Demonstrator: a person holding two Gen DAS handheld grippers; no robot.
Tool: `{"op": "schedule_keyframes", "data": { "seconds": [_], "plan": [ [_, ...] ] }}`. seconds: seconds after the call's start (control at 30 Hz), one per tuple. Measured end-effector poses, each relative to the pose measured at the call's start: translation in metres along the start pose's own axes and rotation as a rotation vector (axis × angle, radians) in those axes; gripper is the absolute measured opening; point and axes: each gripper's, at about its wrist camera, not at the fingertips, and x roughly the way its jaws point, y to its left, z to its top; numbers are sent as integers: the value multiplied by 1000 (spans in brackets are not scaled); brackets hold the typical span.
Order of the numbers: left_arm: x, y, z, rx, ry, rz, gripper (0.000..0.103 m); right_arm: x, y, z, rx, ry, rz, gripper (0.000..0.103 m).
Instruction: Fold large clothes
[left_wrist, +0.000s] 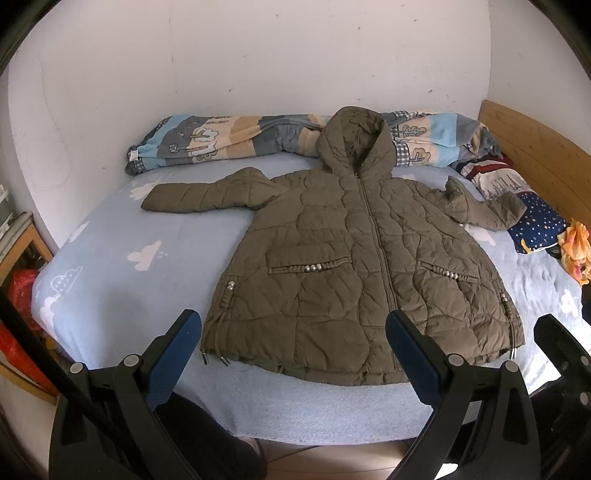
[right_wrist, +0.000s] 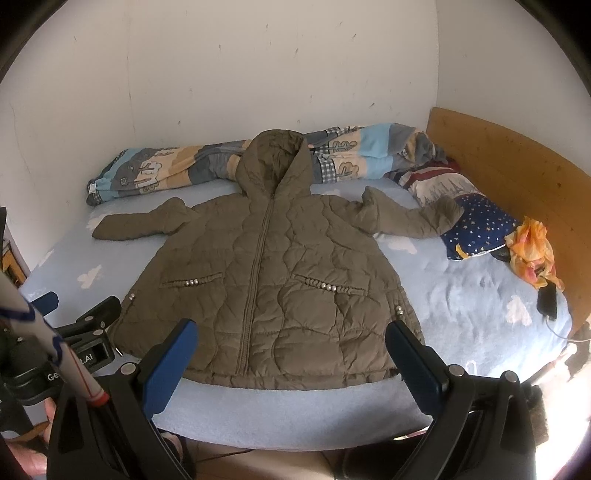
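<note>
Left gripper (left_wrist: 293, 332) and right gripper (right_wrist: 291, 341) both level, side by side, jaws spread wide, holding nothing.

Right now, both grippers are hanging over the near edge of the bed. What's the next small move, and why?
Probably reach the left gripper out to the jacket's left sleeve to fold it inward. The jacket lies flat, zipped, face up, with both sleeves spread wide and nothing folded yet. Both grippers are open and empty, the right gripper too.

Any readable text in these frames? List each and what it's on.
".AI": white print on the left tongs body, right wrist view; start hidden by a sleeve.
"Ge": white print lower on that body; rest hidden.
Rolled quilt: cartoon shapes, no legible words.
Jacket: no text visible.
</note>
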Motion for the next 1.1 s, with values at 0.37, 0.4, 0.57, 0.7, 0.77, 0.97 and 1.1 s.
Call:
{"op": "schedule_keyframes", "data": {
  "seconds": [0.37,0.4,0.57,0.7,0.77,0.97,1.1],
  "plan": [
    [-2,-2,0,7,-3,-1,100,1,-1,-2,0,3,-1,103],
    [-2,-2,0,7,-3,0,100,1,-2,-3,1,4,0,103],
    [-2,-4,0,9,-1,1,100,1,-2,-3,1,5,0,103],
    [-3,-4,0,10,1,2,100,5,-5,-7,5,12,1,103],
    [-3,-4,-1,11,5,2,100,6,-6,-11,5,17,2,103],
    [2,1,-1,9,17,3,100,11,-4,-9,6,39,11,103],
    [3,1,-1,17,17,3,100,11,-4,-8,9,43,11,103]
  ]
}}
